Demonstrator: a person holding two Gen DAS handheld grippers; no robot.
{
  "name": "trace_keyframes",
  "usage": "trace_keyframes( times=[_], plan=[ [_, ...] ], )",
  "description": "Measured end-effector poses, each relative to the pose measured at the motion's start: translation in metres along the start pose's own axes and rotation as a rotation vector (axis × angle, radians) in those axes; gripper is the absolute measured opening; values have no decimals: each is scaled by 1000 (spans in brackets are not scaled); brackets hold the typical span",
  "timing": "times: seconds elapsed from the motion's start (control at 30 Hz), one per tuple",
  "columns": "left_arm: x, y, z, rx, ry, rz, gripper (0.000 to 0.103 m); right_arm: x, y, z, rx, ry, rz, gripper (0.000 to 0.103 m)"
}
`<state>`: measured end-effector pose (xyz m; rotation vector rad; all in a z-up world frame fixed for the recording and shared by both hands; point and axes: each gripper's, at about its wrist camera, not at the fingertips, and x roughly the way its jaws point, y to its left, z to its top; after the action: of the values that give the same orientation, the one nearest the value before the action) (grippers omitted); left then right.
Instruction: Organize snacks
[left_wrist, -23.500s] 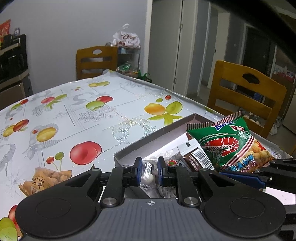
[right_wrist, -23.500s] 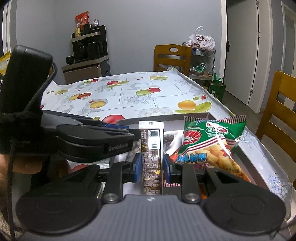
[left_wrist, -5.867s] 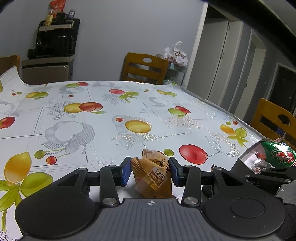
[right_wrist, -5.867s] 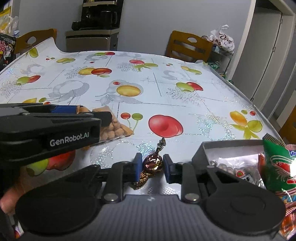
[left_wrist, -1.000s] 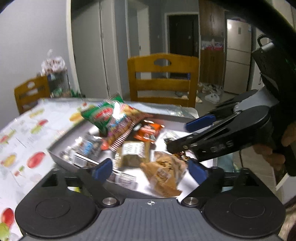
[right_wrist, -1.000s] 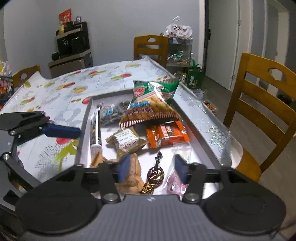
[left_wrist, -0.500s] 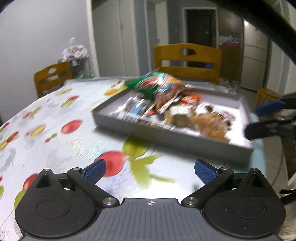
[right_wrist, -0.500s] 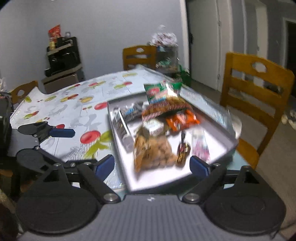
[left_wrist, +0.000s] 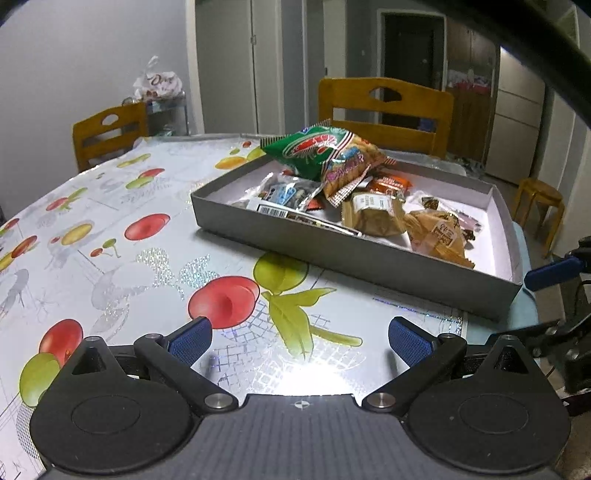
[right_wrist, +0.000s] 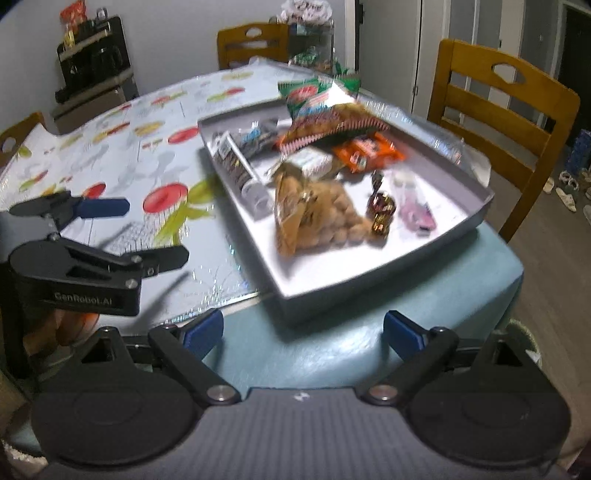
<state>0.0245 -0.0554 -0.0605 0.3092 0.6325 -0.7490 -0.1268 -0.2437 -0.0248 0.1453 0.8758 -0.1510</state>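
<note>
A grey box (left_wrist: 354, 254) on the fruit-print tablecloth holds several snacks. Among them are a green prawn-cracker bag (left_wrist: 317, 151), a brown packet (left_wrist: 373, 216) and an orange biscuit bag (left_wrist: 439, 236). My left gripper (left_wrist: 300, 339) is open over bare tablecloth, short of the box, with nothing between its fingers. In the right wrist view the box (right_wrist: 369, 266) also shows the biscuit bag (right_wrist: 314, 218) and a red-gold wrapped candy (right_wrist: 382, 214). My right gripper (right_wrist: 303, 332) hangs over the table's teal corner, its jaws opening and empty. The left gripper (right_wrist: 140, 232) shows at the left.
A wooden chair (left_wrist: 384, 107) stands behind the box and another (left_wrist: 107, 129) at the far left. A small stool (left_wrist: 541, 199) is on the floor to the right. The table's teal corner (right_wrist: 443, 295) ends just past the box.
Both grippers have drawn back from over the box to the table's near side. The biscuit bag and the candy now lie loose in the box. The right jaws stand wider.
</note>
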Motion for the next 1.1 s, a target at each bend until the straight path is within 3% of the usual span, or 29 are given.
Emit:
trace_keyframes(
  times=[0.4, 1.1],
  plan=[
    [0, -1, 0, 5, 8, 1, 103, 10, 8, 0, -17, 20, -16, 102],
    [2, 0, -1, -3, 18, -3, 103, 10, 8, 0, -16, 20, -14, 103]
  ],
)
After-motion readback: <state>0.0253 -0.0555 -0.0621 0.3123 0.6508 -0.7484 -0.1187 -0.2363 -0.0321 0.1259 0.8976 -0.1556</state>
